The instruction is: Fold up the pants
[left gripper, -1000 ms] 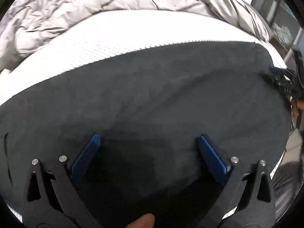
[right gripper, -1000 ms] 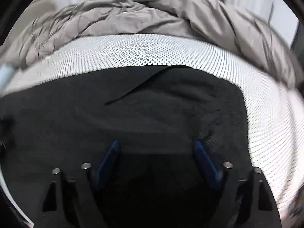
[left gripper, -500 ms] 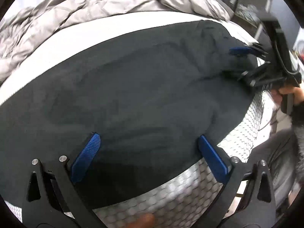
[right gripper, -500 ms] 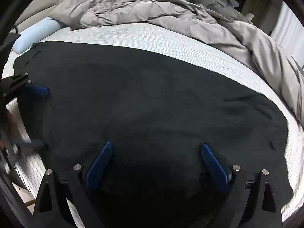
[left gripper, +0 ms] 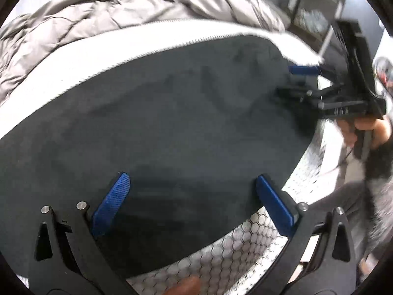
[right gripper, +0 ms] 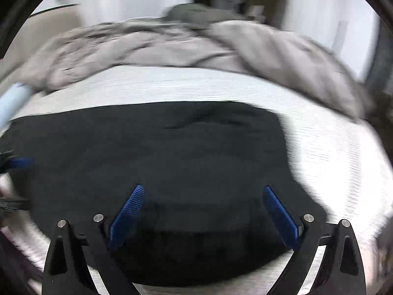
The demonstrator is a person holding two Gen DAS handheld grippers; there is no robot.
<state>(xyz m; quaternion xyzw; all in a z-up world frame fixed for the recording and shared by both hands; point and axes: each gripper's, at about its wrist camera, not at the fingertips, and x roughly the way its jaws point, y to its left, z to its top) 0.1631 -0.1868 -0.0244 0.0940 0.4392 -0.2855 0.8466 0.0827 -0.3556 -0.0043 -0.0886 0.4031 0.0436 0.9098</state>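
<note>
Black pants (left gripper: pixel 172 123) lie spread flat on the white mesh mattress (left gripper: pixel 221 258). My left gripper (left gripper: pixel 191 177) hovers open over their near edge, with cloth below the blue pads and nothing pinched. In the left wrist view my right gripper (left gripper: pixel 294 80) sits at the pants' right end, held by a hand (left gripper: pixel 368 127). In the right wrist view the pants (right gripper: pixel 184 159) fill the middle. My right gripper (right gripper: pixel 203 188) is over them, its jaws opening wide with nothing gripped. My left gripper (right gripper: pixel 14 183) shows blurred at the far left edge.
A crumpled grey duvet (left gripper: pixel 98 12) is heaped along the far side of the bed (right gripper: pixel 196 49). A pale blue pillow (right gripper: pixel 12 100) lies at the left. Dark shelving (left gripper: pixel 314 7) stands beyond the bed's right end. The person's grey-clad leg (left gripper: pixel 343 196) is by the bed edge.
Both grippers have drawn back from the pants, so more of the cloth and the mattress edge shows. The right gripper's jaws have spread wider. The right gripper has come into the left wrist view.
</note>
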